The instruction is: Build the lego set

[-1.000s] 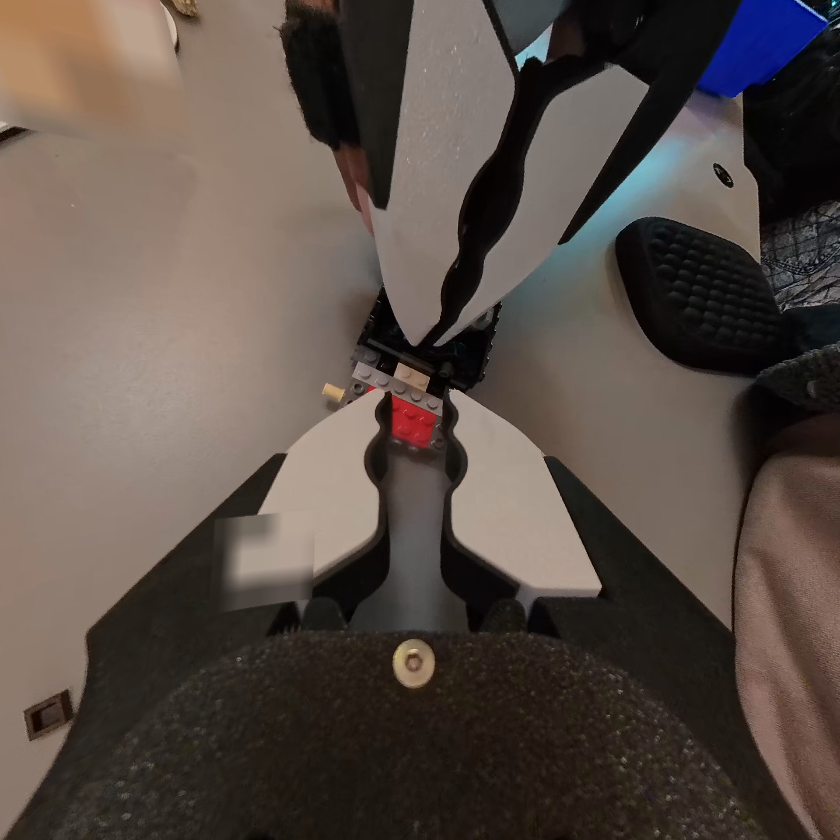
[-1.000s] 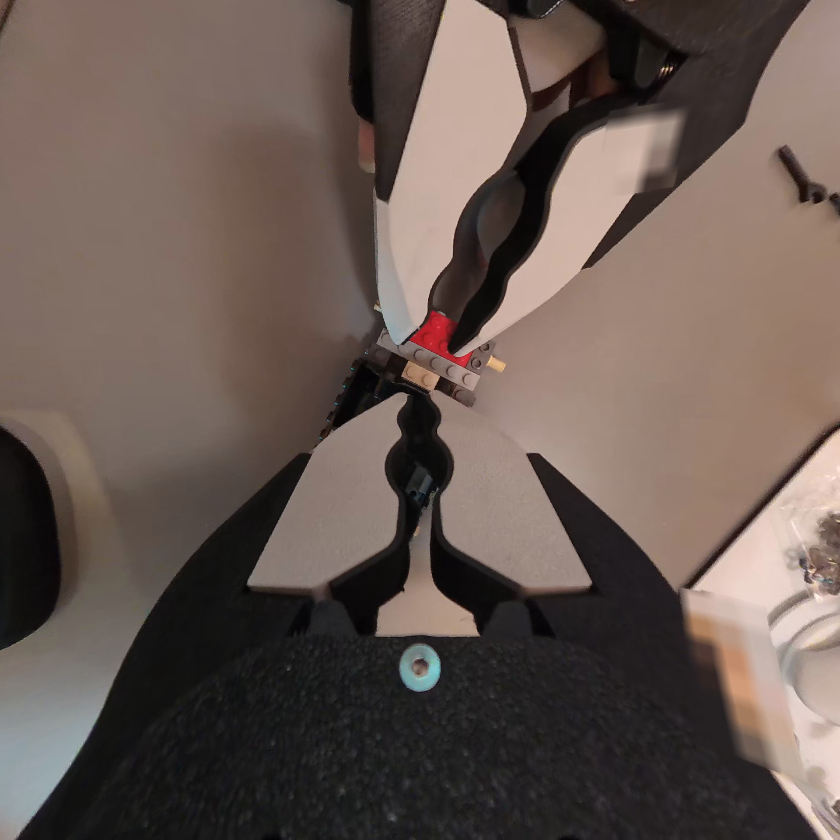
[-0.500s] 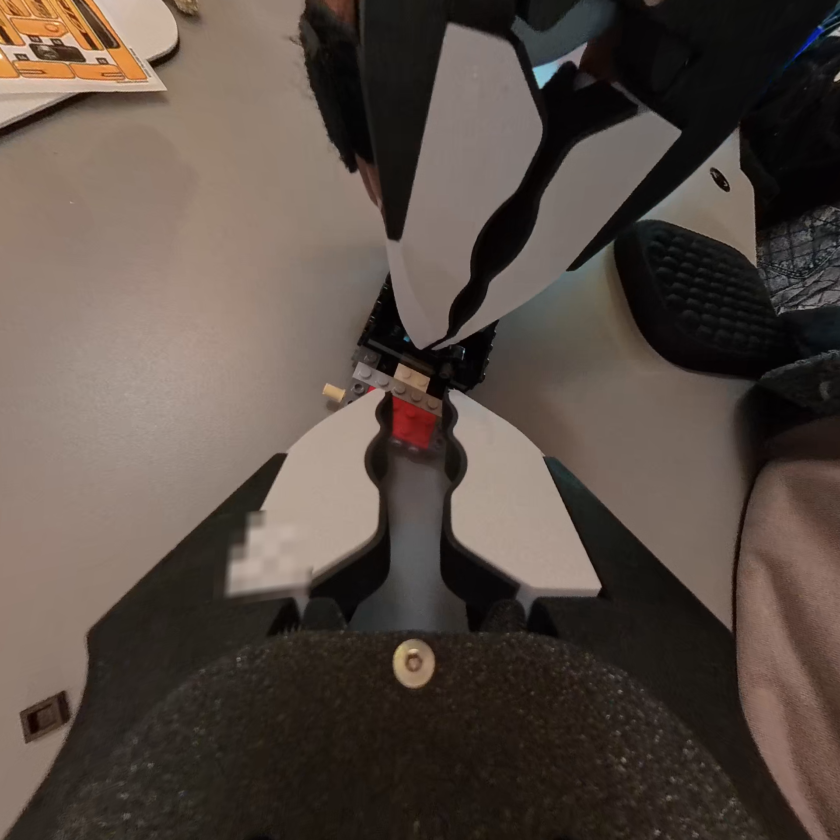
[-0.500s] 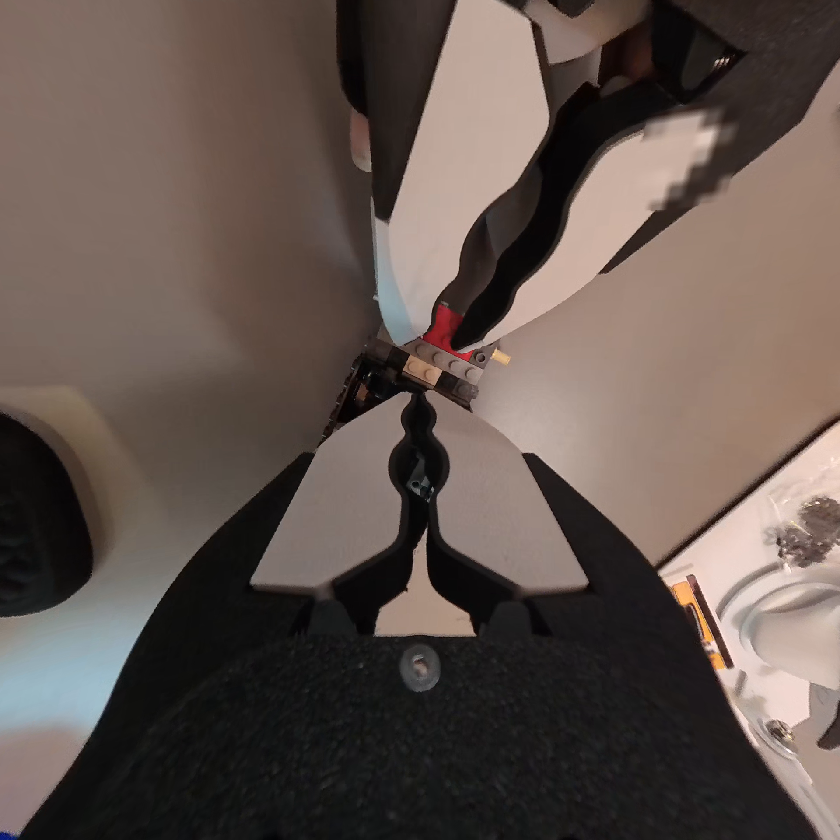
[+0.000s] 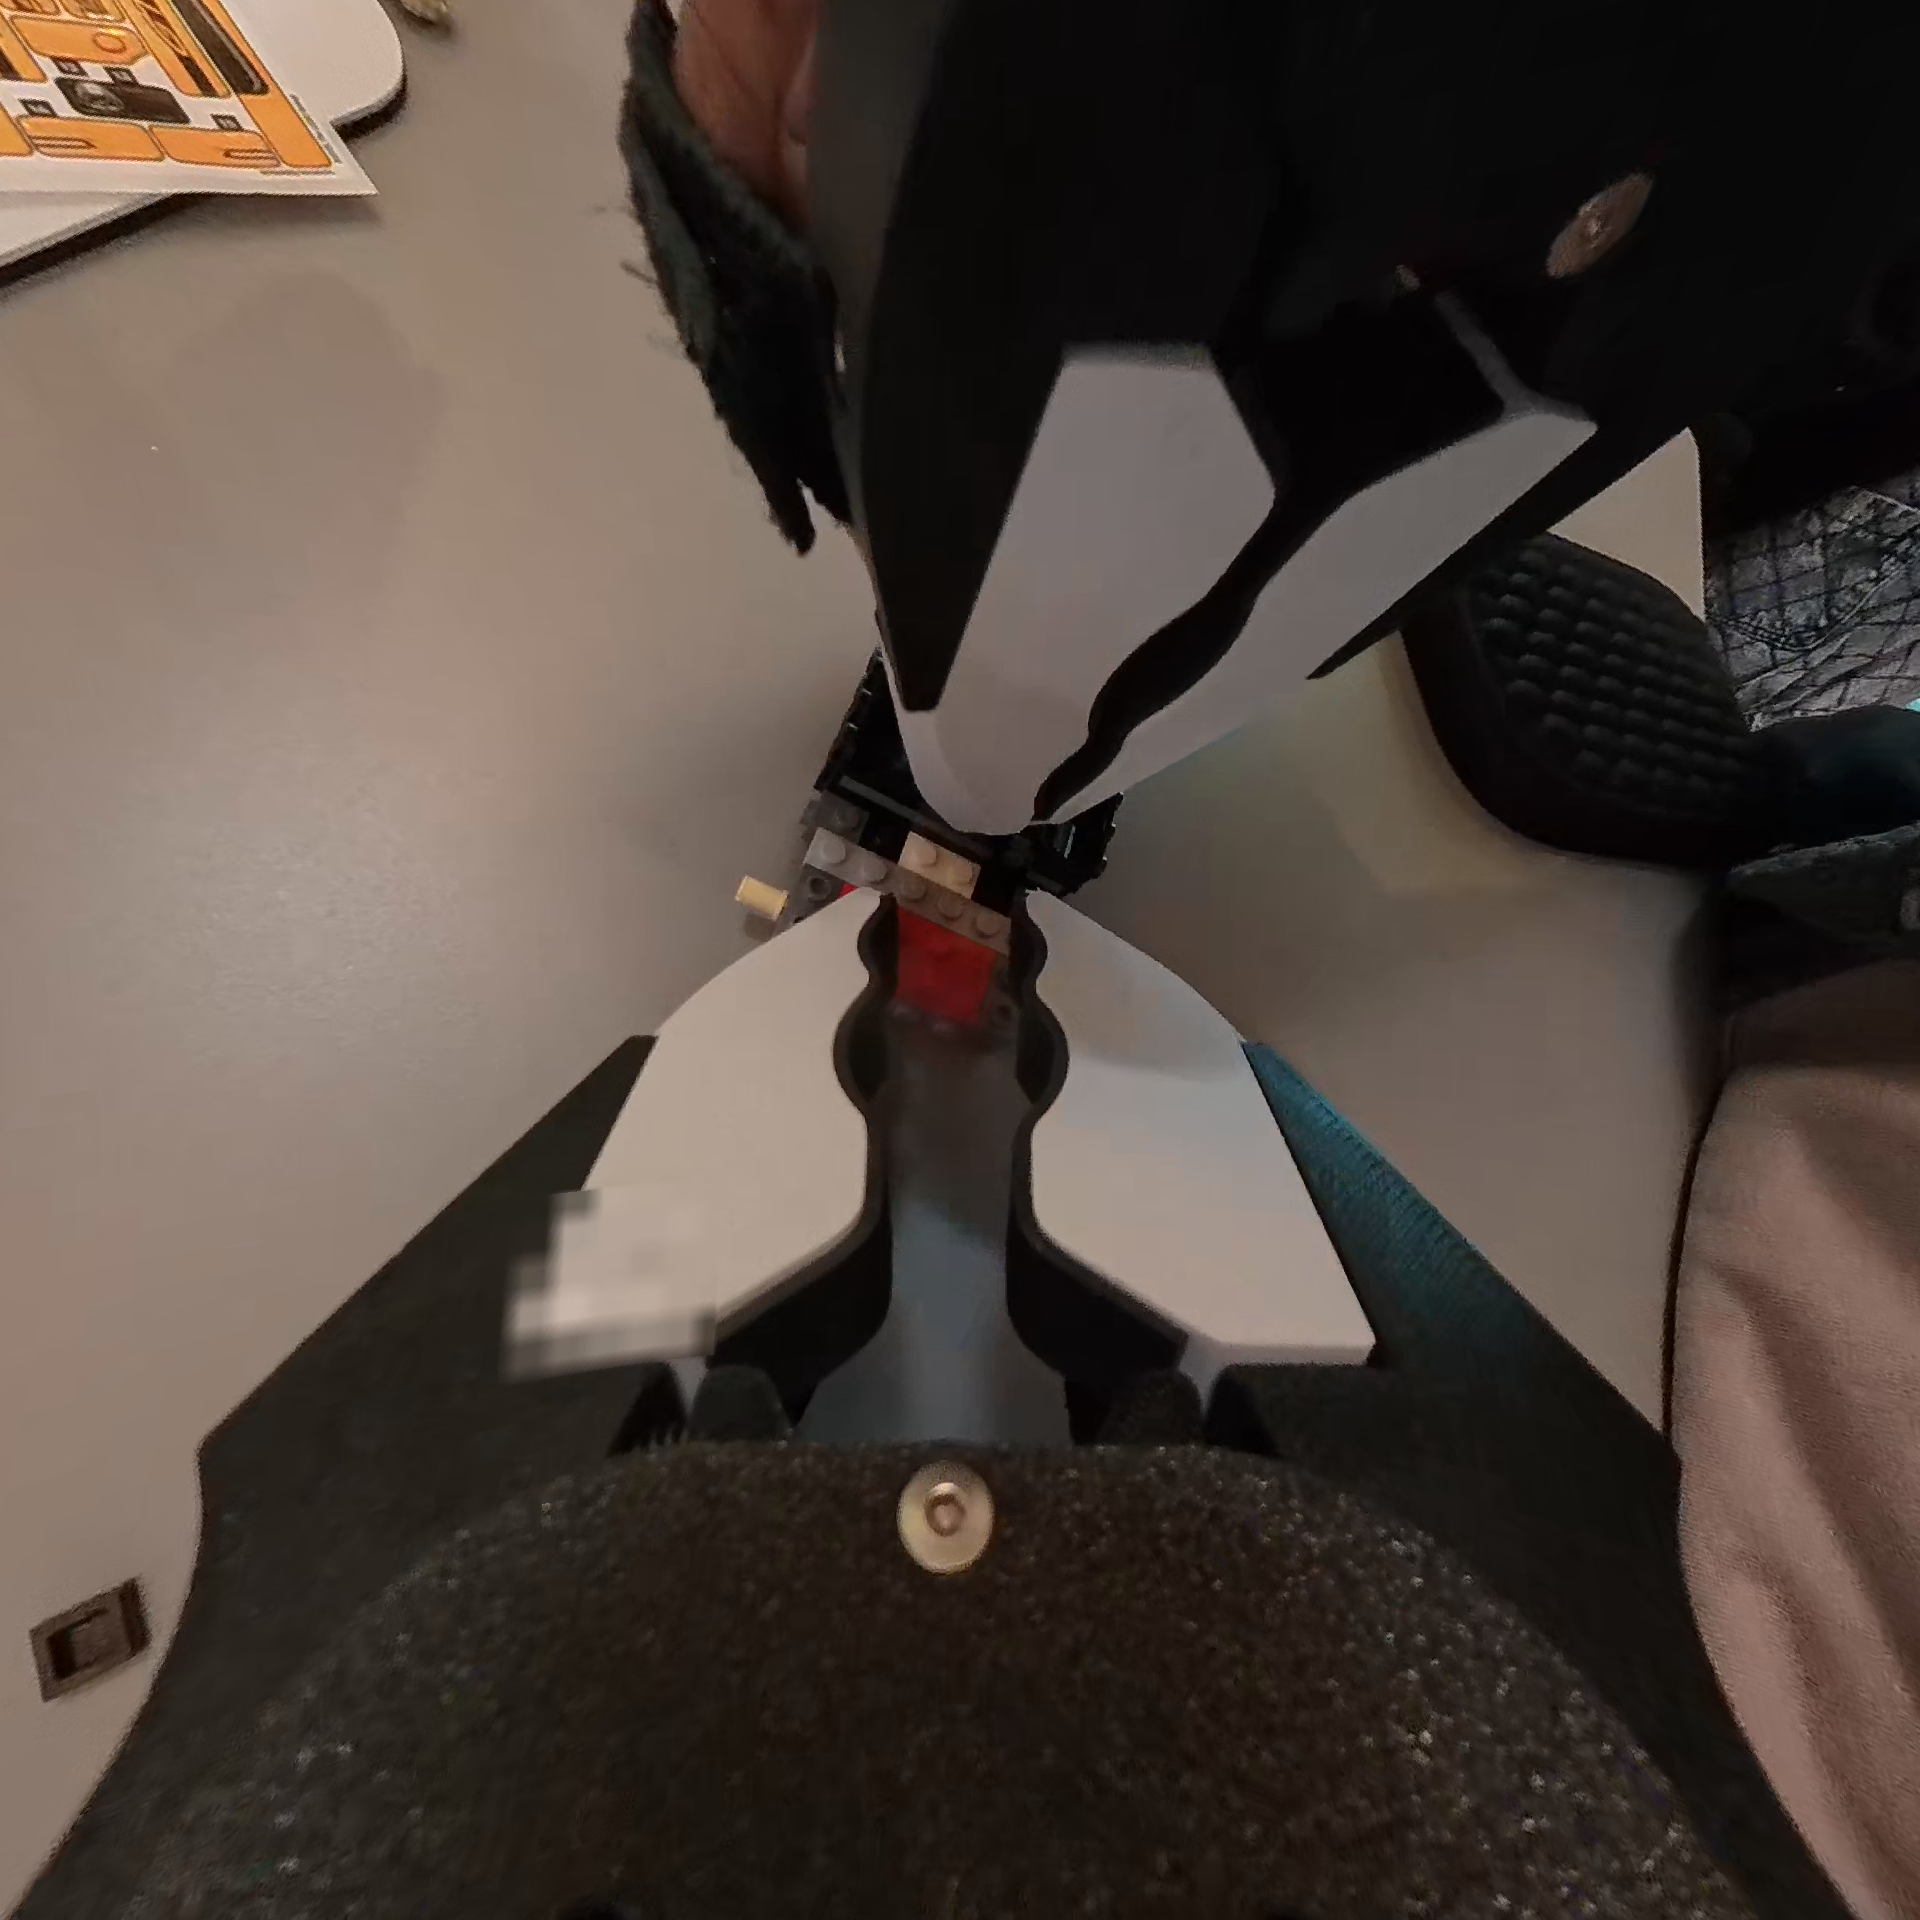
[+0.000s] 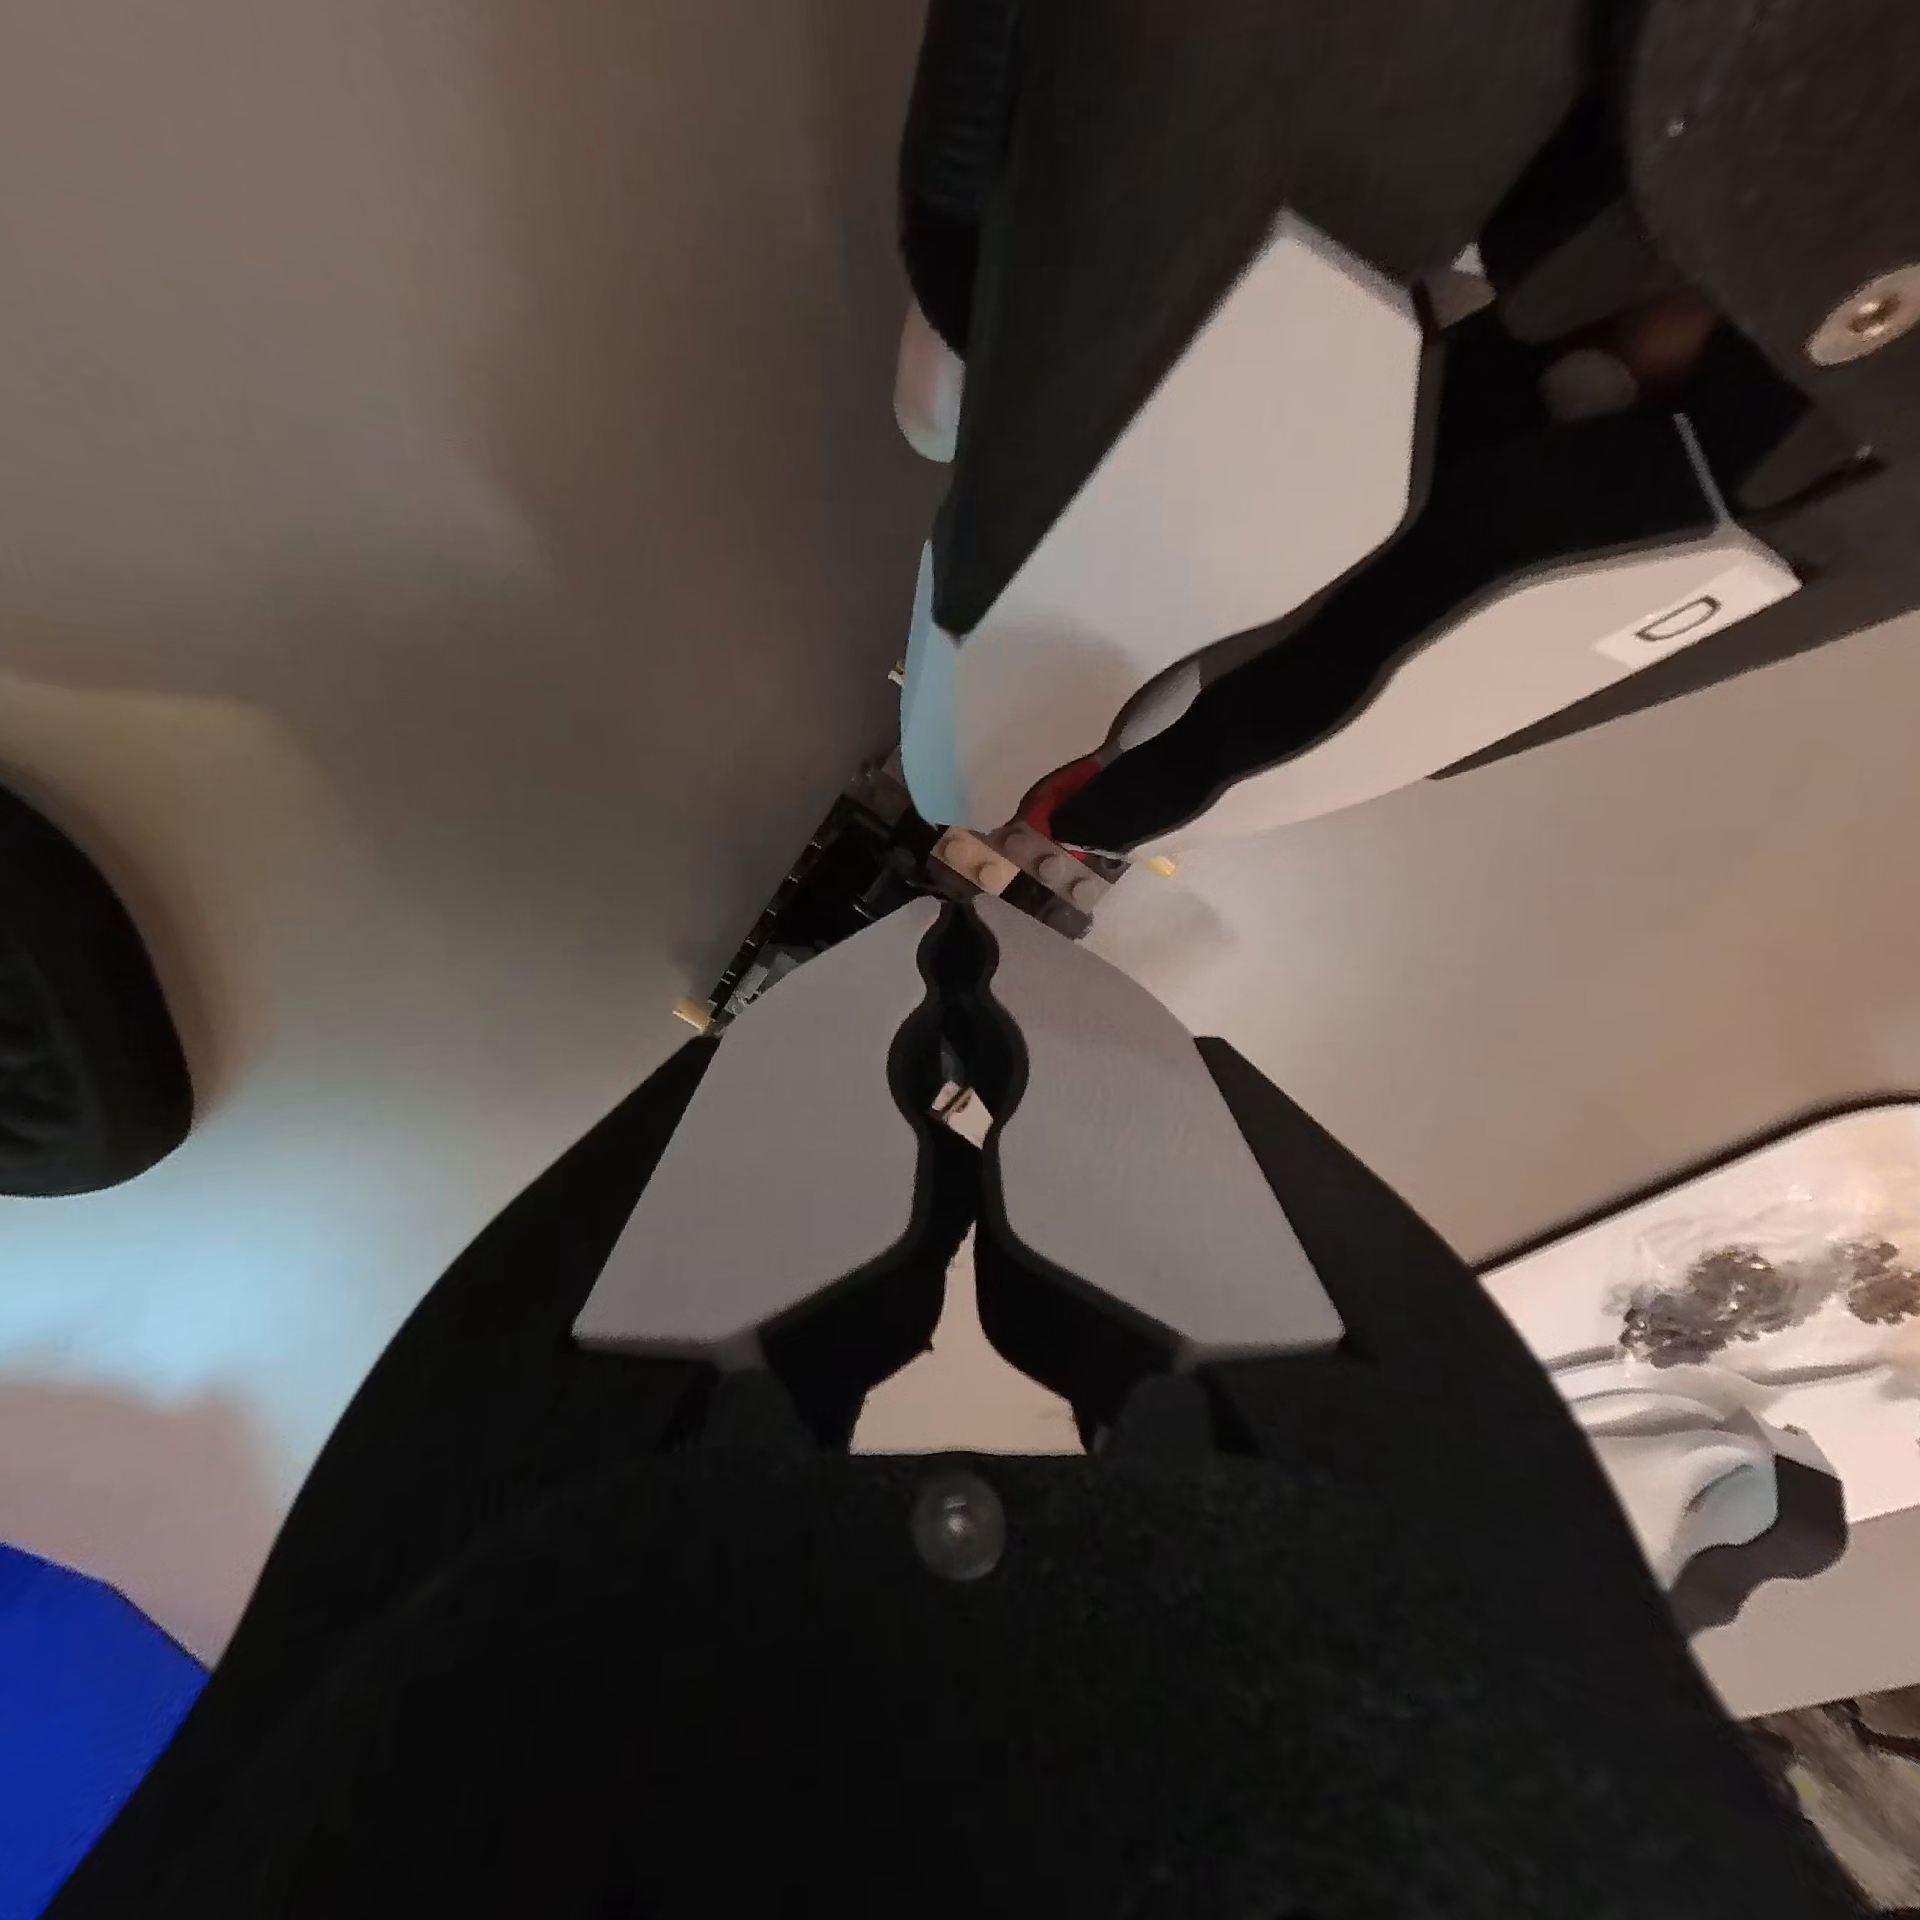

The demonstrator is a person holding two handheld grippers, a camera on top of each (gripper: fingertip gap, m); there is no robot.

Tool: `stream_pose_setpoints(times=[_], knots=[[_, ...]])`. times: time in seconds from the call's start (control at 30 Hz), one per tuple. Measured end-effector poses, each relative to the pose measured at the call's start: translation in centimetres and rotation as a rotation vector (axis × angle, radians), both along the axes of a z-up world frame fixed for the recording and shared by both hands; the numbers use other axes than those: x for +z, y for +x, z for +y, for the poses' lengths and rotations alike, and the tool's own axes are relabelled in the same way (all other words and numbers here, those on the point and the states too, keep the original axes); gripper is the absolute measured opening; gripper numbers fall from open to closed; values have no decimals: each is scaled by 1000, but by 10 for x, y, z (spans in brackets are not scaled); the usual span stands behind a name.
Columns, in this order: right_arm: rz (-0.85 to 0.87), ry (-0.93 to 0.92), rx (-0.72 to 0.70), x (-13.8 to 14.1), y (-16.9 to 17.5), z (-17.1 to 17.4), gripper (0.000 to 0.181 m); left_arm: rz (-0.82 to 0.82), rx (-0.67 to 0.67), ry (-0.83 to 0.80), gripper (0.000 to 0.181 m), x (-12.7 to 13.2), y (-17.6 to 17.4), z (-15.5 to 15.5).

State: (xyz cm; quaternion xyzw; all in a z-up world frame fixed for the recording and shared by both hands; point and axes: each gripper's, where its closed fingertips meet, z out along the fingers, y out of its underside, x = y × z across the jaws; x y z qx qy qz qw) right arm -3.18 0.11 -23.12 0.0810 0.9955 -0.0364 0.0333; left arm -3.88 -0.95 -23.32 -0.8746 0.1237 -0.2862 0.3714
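Lego model (image 5: 935,883) held above grey table (image 5: 312,623), caught between two grippers; black far half mostly hidden behind white fingers. Left gripper (image 5: 940,935) clamped on red brick (image 5: 940,971) at model's near end. Right gripper (image 6: 961,909) pinched on black end, tips nearly touching. Studded grey and tan plates (image 6: 1029,857) across middle; small cream peg (image 5: 758,894) juts sideways. Instruction sheet (image 5: 156,94) cut off by frame. Right view blurred.

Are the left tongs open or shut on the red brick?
Shut on it. In the left wrist view the left tongs have both tips pressed against the sides of the red brick, with no gap visible.
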Motion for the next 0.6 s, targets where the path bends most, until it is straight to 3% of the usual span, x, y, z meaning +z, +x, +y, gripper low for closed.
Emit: stream_pose_setpoints(times=[0.33,0.6], knots=[[53,-40,-36,1,-1,-1,0,2,-4,3,22,0,1,-1],[270,-313,-409,34,14,4,4,45,9,55,30,6,-9,2]])
